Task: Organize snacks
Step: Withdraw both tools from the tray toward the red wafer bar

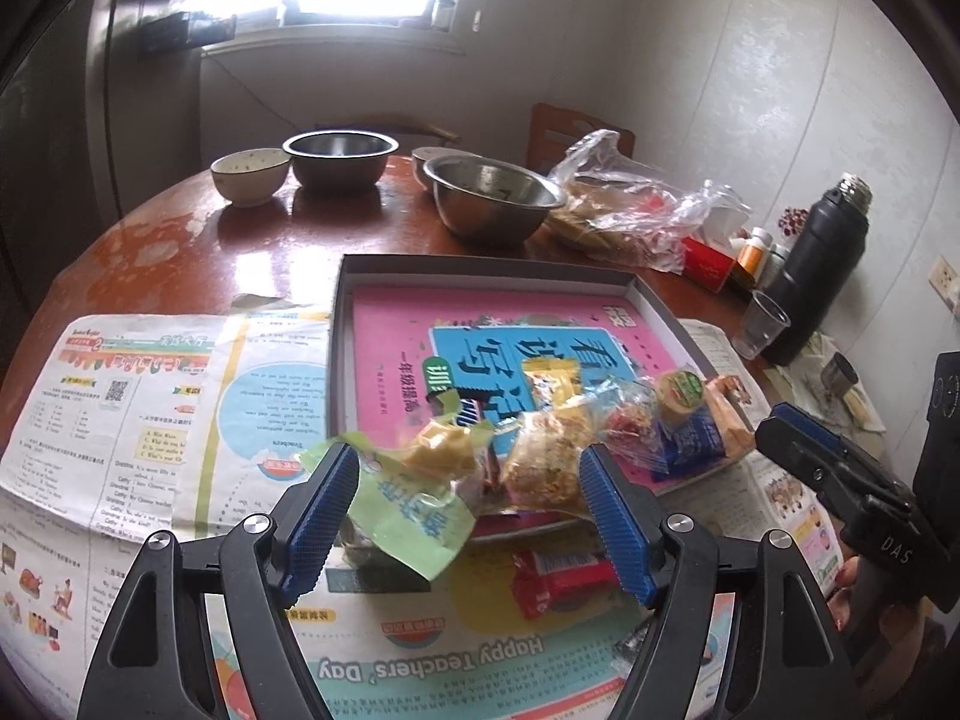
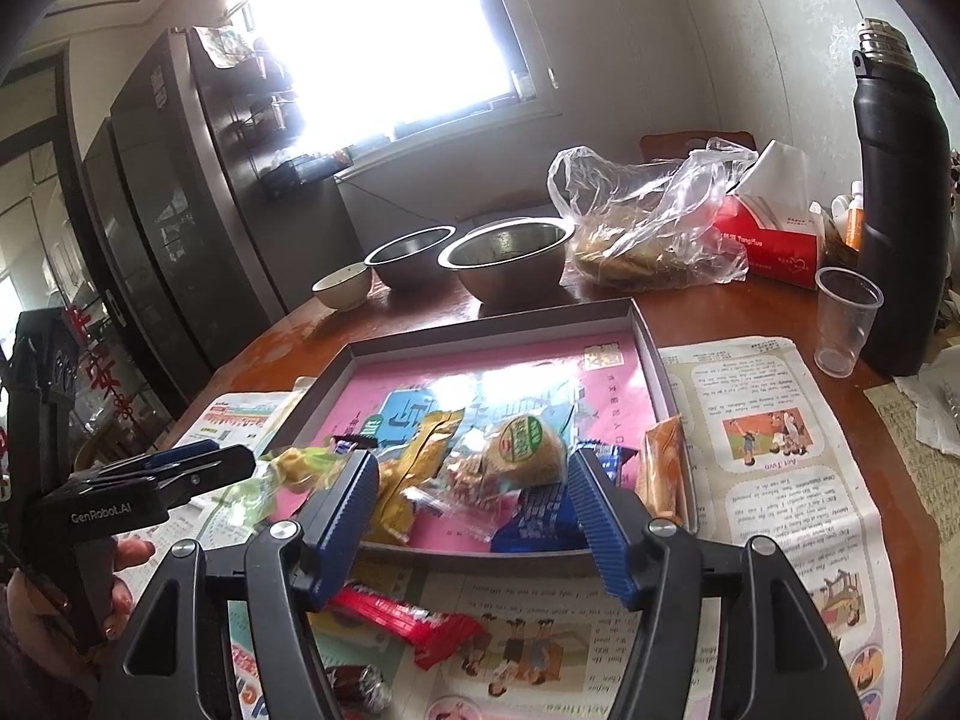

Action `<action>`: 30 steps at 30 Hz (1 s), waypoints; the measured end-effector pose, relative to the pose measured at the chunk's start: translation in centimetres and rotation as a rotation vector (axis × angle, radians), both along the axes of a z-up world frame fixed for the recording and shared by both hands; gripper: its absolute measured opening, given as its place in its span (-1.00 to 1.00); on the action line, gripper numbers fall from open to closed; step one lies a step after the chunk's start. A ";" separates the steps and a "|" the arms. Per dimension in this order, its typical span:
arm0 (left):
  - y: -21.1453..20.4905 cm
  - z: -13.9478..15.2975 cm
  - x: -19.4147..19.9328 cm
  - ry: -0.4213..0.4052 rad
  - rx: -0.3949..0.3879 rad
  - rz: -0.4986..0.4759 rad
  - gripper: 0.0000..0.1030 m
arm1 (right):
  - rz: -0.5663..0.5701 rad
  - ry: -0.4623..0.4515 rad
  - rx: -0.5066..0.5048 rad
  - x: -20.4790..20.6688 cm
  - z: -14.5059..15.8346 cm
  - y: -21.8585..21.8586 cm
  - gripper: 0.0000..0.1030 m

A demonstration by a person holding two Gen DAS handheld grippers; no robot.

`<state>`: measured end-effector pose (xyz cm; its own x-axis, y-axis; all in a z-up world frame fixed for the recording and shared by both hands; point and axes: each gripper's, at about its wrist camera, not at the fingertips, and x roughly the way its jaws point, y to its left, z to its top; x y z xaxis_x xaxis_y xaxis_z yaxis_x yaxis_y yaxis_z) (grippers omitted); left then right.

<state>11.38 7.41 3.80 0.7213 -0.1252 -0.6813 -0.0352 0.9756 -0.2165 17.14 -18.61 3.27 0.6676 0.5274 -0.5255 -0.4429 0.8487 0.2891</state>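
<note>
A grey shallow box tray (image 1: 354,312) lined with a pink book lies on the table; it also shows in the right wrist view (image 2: 651,354). Several wrapped snacks are piled at its near edge: a green-wrapped cake (image 1: 420,480), a clear-wrapped rice cake (image 1: 543,462), a blue packet (image 2: 540,510), a round green-labelled cake (image 2: 528,450). A red snack bar (image 1: 558,576) lies on the newspaper in front of the tray and shows in the right wrist view (image 2: 414,624). My left gripper (image 1: 468,516) is open above the tray's near edge. My right gripper (image 2: 468,516) is open over the snacks.
Two steel bowls (image 1: 492,192) and a ceramic bowl (image 1: 249,174) stand behind the tray. A plastic bag of bread (image 2: 648,222), a red tissue box (image 2: 774,240), a clear cup (image 2: 846,318) and a black flask (image 2: 900,210) are at the right. Newspaper (image 1: 120,408) covers the table front.
</note>
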 end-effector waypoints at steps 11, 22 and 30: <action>-1.2 -0.2 -1.2 0.024 0.002 -0.047 0.51 | 0.068 0.023 -0.035 -3.0 -1.2 0.8 0.27; -2.1 -1.0 -2.1 0.064 0.012 -0.081 0.50 | 0.150 0.064 -0.078 -5.9 -3.1 2.3 0.27; -3.1 -2.1 -2.3 0.101 0.022 -0.117 0.50 | 0.219 0.097 -0.119 -7.4 -4.9 4.0 0.27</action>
